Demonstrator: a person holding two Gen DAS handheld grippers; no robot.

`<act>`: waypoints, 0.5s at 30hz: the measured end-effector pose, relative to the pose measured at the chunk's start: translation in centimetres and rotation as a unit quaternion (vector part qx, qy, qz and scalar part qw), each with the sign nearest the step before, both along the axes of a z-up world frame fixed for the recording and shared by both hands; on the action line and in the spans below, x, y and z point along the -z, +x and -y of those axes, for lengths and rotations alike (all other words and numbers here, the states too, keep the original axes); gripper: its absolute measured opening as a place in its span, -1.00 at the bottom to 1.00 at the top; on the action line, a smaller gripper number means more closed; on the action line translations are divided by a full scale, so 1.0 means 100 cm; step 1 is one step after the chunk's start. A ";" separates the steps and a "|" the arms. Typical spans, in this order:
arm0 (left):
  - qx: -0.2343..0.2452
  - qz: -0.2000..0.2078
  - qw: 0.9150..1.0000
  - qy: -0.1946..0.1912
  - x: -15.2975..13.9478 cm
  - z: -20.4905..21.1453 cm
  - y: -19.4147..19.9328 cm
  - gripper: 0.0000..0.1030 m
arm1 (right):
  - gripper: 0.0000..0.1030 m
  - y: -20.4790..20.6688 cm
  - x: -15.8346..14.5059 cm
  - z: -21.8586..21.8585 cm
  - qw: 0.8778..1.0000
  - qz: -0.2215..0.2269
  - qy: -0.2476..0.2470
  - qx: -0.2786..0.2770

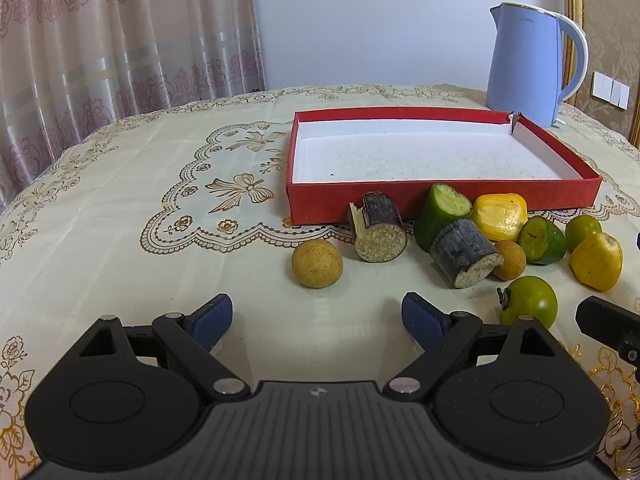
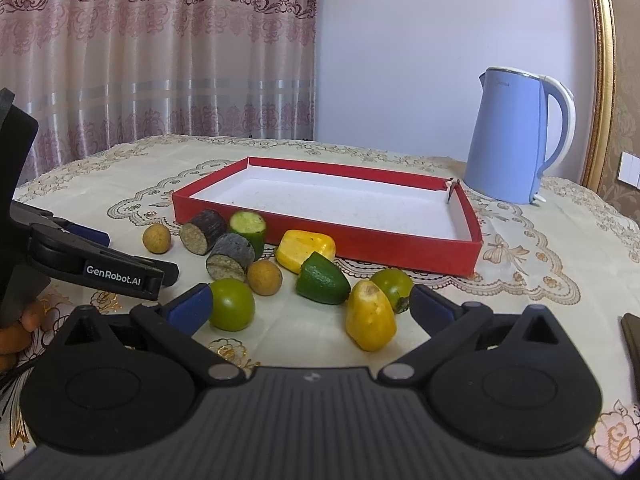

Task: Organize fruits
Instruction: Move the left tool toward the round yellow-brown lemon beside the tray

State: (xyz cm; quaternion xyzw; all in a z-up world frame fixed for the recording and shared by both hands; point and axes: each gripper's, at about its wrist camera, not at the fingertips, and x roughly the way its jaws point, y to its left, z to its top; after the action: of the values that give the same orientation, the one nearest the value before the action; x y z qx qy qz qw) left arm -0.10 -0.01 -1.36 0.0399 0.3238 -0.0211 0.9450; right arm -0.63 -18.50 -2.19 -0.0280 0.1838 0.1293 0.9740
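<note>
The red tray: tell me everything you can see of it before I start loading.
The red tray is a shallow rectangular box, seemingly cardboard, red outside and white inside. It lies flat on the tablecloth and holds nothing. Its far right corner is split open. Cut fruit pieces crowd its near wall; the blue kettle stands behind it.

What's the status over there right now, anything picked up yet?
Left gripper and right gripper: jaws open, empty. Fruit pieces all on the tablecloth, red tray empty. Kettle behind tray, nothing blocking.
</note>
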 end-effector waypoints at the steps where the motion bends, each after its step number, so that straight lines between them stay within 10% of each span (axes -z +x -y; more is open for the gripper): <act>1: 0.000 0.000 1.000 0.000 0.000 0.000 0.000 0.79 | 1.00 0.000 0.000 -0.001 1.000 0.000 -0.001 0.000; 15: 0.000 -0.002 1.000 -0.001 0.001 0.000 0.001 0.79 | 1.00 0.012 0.000 0.005 0.997 -0.032 0.025 0.058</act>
State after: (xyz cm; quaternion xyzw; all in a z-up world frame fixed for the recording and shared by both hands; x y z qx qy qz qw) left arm -0.05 -0.03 -1.46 0.0389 0.3259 -0.0217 0.9443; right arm 0.58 -18.96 -2.17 0.0117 0.2132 0.0780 0.9738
